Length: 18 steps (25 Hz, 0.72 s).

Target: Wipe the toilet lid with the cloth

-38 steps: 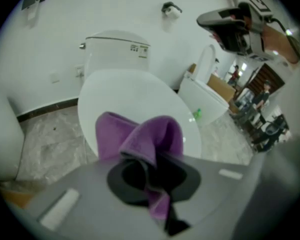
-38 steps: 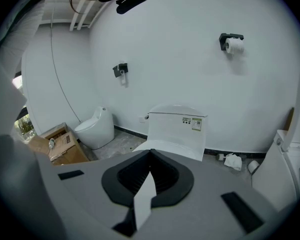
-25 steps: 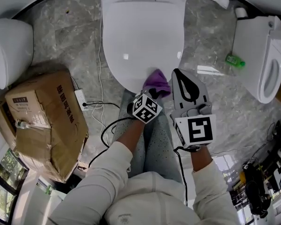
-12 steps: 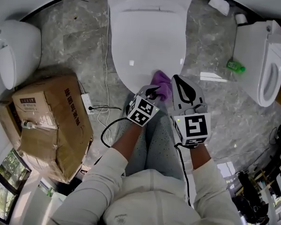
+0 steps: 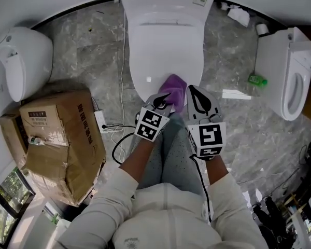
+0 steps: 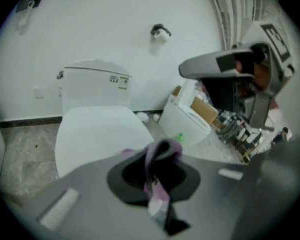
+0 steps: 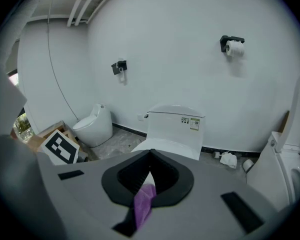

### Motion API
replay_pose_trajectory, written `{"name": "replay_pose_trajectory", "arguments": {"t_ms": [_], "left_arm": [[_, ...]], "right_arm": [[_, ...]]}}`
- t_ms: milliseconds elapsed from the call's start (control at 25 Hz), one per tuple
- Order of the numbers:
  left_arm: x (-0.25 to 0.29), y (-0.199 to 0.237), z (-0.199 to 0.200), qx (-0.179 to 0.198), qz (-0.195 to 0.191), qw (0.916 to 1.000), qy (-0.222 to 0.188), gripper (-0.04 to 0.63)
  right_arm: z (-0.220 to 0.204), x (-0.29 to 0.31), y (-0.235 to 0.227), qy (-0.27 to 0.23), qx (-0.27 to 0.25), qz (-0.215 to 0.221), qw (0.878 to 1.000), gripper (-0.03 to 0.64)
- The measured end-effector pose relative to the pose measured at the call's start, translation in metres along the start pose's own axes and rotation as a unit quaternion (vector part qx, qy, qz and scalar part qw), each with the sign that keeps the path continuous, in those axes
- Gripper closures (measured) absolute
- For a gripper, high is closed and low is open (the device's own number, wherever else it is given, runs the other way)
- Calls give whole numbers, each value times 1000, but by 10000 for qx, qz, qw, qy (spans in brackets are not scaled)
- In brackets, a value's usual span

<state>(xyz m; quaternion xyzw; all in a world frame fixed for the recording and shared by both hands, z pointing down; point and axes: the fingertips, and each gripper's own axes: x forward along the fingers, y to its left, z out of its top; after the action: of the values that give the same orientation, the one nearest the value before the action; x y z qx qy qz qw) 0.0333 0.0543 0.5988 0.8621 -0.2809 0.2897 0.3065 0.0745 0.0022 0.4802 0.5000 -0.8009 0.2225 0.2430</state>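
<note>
L gripper [image 5: 162, 100] & R gripper [image 5: 190, 91] both clamp cloth [image 5: 174, 83] at toilet lid [image 5: 166, 45] front; cardboard box [image 5: 57, 134] to left

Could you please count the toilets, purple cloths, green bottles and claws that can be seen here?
Toilets: 3
Purple cloth: 1
Green bottle: 1
Claws: 2
Total: 7

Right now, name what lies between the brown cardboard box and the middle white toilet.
A white power strip with a black cable, lying on grey marble floor; the head view shows it.
</note>
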Motion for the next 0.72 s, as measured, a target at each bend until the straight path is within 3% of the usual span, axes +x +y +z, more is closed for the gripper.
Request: {"name": "replay_pose_trajectory", "arguments": {"t_ms": [280,720], "left_arm": [[-34,8,55,-59,246,9986,-459,578],[-113,6,151,9,600,9891,-1346,578]], "right_arm": [[22,-19,5,-163,199,-131,9996,601],[98,-51,11,-634,-106,-251,9976,601]]}}
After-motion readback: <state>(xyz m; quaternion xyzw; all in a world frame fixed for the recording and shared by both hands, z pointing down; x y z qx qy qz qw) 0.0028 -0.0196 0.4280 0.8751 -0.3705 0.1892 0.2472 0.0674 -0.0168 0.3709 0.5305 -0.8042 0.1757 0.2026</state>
